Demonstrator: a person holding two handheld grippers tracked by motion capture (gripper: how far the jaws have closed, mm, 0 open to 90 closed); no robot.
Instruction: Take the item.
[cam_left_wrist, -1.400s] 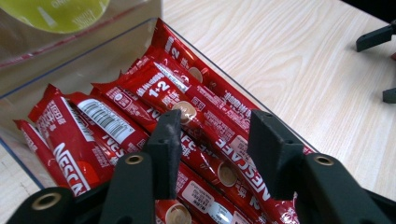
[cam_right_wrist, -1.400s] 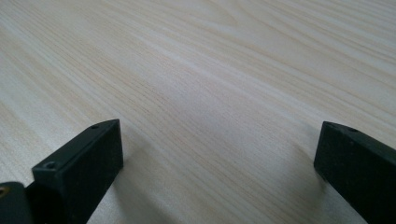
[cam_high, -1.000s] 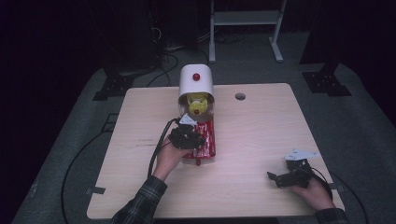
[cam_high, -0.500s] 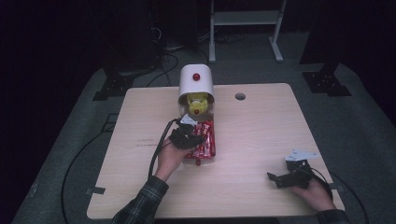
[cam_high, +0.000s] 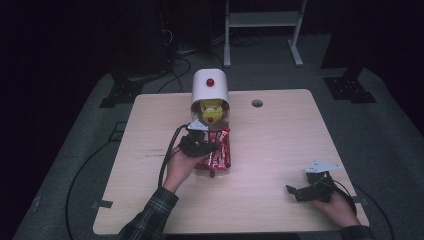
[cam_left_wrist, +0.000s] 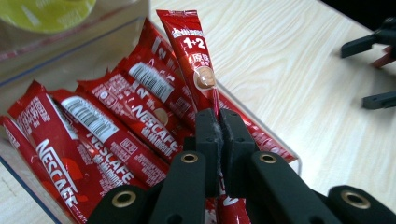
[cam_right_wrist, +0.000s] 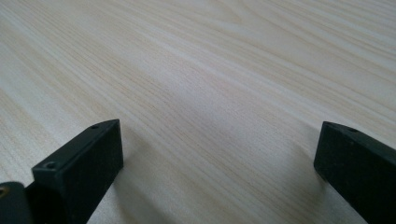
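A clear tray (cam_high: 226, 134) in the middle of the table holds several red Nescafe sachets (cam_high: 216, 156). My left gripper (cam_high: 206, 147) hangs over it. In the left gripper view this gripper (cam_left_wrist: 217, 116) is shut on one red sachet (cam_left_wrist: 194, 56), which stands up between the pads above the others; its jaws have just been closing on it. My right gripper (cam_high: 293, 193) rests near the table's front right edge. Its jaws stand wide apart over bare wood (cam_right_wrist: 219, 154), with nothing between them.
A white cylinder (cam_high: 210, 86) with a red dot lies on its side behind the tray, and a yellow object (cam_high: 210, 111) sits in its mouth. The wooden table (cam_high: 285, 140) has a small hole (cam_high: 257, 103) at the back. Dark floor surrounds it.
The left hand has shifted only slightly over the tray. The right hand has kept still.
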